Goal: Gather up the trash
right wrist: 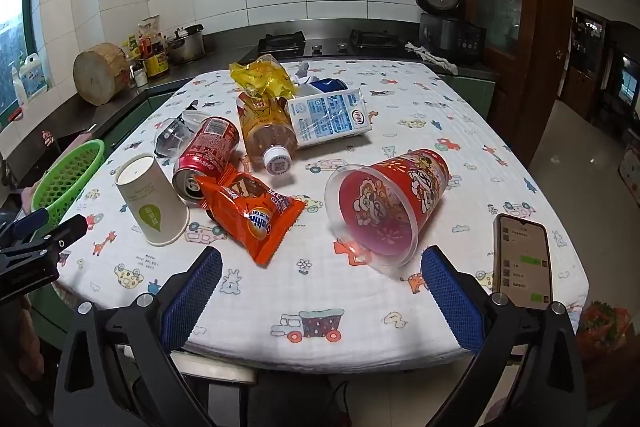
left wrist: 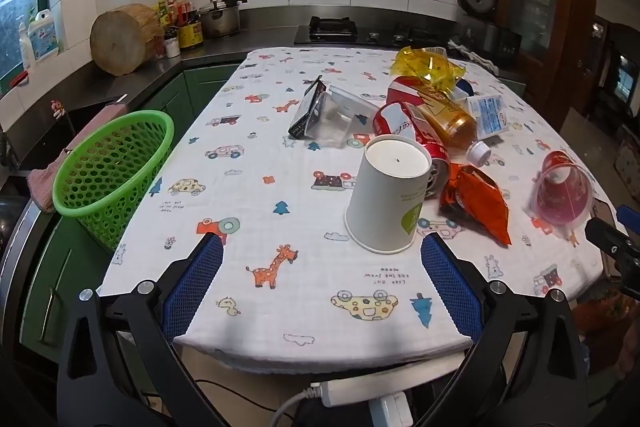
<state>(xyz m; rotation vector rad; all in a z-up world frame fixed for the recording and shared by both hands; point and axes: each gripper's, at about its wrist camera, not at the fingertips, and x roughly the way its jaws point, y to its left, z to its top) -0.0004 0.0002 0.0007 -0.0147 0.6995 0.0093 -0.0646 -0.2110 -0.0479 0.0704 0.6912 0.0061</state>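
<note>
at the far left, a green perforated plastic basket (left wrist: 114, 163) sits tilted at the left edge of the table, its mouth facing up and toward the table; whether it rests on the cloth or beside the table cannot be told. the table wears a white cloth printed with cartoon cars and giraffes (left wrist: 256, 187). the left gripper (left wrist: 322, 251) hangs over the near edge with its blue-padded fingers spread wide and nothing between them. just ahead of it, to its right, a white paper cup with a green leaf mark (left wrist: 386, 197) stands upside down. behind that cup lies a crumpled clear plastic container with a black lid (left wrist: 324, 115), and touching the cup's right side a red soda can (right wrist: 208, 157) lies on its side, open end toward the viewer. against the can rests an orange snack bag (right wrist: 256, 215). behind them lie an amber plastic bottle with a white cap (right wrist: 266, 133), a yellow crinkled wrapper (right wrist: 260, 79) and a white and blue carton (right wrist: 330, 117). further right, a red printed plastic cup (right wrist: 390, 203) lies on its side, mouth toward the right gripper (right wrist: 322, 255), whose fingers also stand wide apart and empty. at the far right a smartphone with a lit screen (right wrist: 522, 259) lies flat near the table edge.
</note>
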